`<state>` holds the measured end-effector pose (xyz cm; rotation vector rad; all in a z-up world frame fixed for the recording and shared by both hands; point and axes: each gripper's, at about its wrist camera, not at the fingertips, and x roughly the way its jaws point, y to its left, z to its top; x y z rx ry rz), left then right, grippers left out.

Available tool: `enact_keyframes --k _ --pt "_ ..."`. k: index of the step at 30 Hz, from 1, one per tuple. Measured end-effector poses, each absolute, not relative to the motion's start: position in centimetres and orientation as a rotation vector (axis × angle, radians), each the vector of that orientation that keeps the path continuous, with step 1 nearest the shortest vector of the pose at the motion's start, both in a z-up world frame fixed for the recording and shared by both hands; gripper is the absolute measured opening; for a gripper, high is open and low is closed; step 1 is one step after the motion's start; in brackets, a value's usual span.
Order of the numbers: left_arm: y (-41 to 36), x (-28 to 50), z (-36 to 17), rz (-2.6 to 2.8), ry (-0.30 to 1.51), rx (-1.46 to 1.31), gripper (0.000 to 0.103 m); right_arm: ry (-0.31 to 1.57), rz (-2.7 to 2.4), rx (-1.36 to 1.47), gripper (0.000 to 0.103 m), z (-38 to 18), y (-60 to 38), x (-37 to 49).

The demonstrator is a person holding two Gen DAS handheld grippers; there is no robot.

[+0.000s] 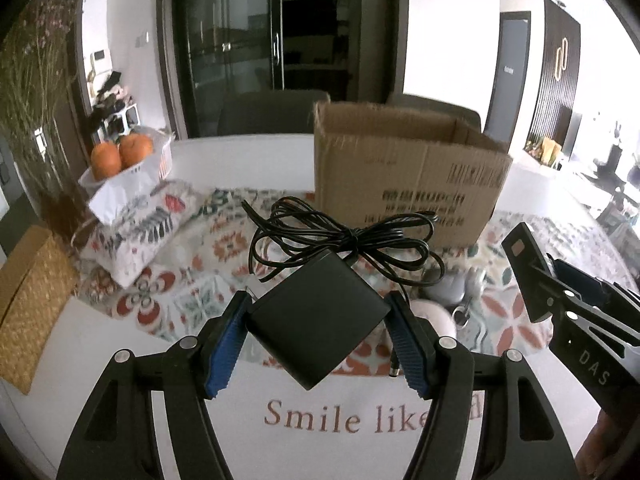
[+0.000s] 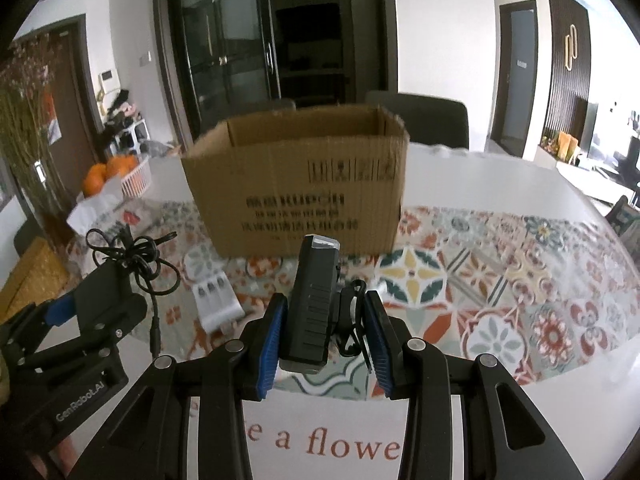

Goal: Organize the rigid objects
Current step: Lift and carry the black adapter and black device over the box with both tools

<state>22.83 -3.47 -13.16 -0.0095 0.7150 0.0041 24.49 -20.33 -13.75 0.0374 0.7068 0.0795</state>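
Observation:
My left gripper is shut on a black power adapter with a bundled black cable, held above the patterned tablecloth. My right gripper is shut on a black bike light with a strap on its right side, also held above the cloth. An open cardboard box stands behind both; it also shows in the left wrist view. The right gripper with the light shows at the right of the left wrist view. The left gripper with the adapter shows at the left of the right wrist view.
A white battery charger lies on the cloth left of the light. A grey and white object lies behind the adapter. A basket with oranges, a floral tissue cover and a woven box stand at the left.

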Motion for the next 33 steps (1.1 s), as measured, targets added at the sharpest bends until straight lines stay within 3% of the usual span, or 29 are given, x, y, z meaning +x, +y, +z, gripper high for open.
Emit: enact_keyframes --k 33 --pt "-4.1 26.4 -2.3 -0.092 0.538 -0.015 0.067 0.491 0.06 0.045 0.04 -2.6 -20.1 26.0"
